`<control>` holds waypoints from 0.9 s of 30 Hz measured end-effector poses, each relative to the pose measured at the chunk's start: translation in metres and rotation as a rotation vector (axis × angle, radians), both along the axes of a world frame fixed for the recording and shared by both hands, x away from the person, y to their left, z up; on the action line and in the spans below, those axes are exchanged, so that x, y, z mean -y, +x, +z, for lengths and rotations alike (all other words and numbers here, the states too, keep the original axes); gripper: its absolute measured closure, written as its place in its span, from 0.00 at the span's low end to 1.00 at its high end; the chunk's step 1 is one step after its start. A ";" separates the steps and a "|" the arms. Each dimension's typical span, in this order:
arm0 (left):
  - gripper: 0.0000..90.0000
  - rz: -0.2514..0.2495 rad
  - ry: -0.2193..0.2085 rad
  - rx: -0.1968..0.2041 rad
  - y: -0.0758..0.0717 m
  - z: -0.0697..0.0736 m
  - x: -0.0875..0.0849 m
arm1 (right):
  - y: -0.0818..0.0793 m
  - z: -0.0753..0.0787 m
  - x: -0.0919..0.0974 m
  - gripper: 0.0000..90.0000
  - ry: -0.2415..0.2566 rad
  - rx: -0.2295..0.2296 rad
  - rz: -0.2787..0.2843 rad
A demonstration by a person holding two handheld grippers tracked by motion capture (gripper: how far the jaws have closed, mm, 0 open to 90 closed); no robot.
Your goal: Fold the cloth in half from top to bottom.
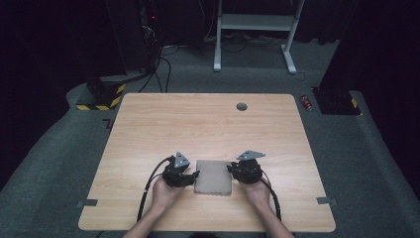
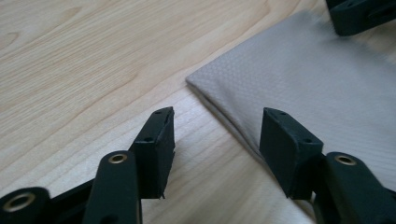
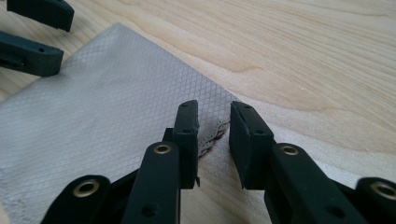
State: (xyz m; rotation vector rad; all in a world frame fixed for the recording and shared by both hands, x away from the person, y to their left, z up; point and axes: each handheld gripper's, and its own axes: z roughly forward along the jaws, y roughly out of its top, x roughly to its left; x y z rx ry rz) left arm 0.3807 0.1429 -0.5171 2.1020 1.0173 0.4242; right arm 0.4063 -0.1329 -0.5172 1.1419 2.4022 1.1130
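A folded beige cloth with a fine diamond weave lies flat on the wooden table, near its front edge. My left gripper is at the cloth's left edge, and my right gripper is at its right edge. In the left gripper view the left gripper stands wide open, with the cloth edge running between the jaws. In the right gripper view the right gripper is open with a narrow gap. A scalloped corner of the cloth lies in that gap. Each gripper view shows the other gripper across the cloth.
A round cable hole sits in the far part of the table. Grey tape marks are stuck at both front corners. On the floor behind are a white desk frame, a yellow-black striped base and a small red object.
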 end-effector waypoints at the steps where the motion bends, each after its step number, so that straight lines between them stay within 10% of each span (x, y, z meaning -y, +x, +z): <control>1: 0.50 0.001 -0.033 -0.007 -0.001 0.001 -0.002 | 0.000 0.000 0.000 0.80 0.000 0.000 0.000; 6: 0.47 0.004 -0.089 -0.013 -0.011 0.005 -0.013 | -0.006 0.010 0.011 0.78 0.041 0.019 -0.015; 16: 0.46 0.004 0.035 0.004 -0.020 -0.005 -0.006 | -0.016 0.015 0.036 0.77 0.062 0.043 -0.060; 27: 0.46 0.118 -0.118 0.024 -0.039 0.005 -0.061 | -0.034 0.020 0.073 0.76 0.099 0.073 -0.141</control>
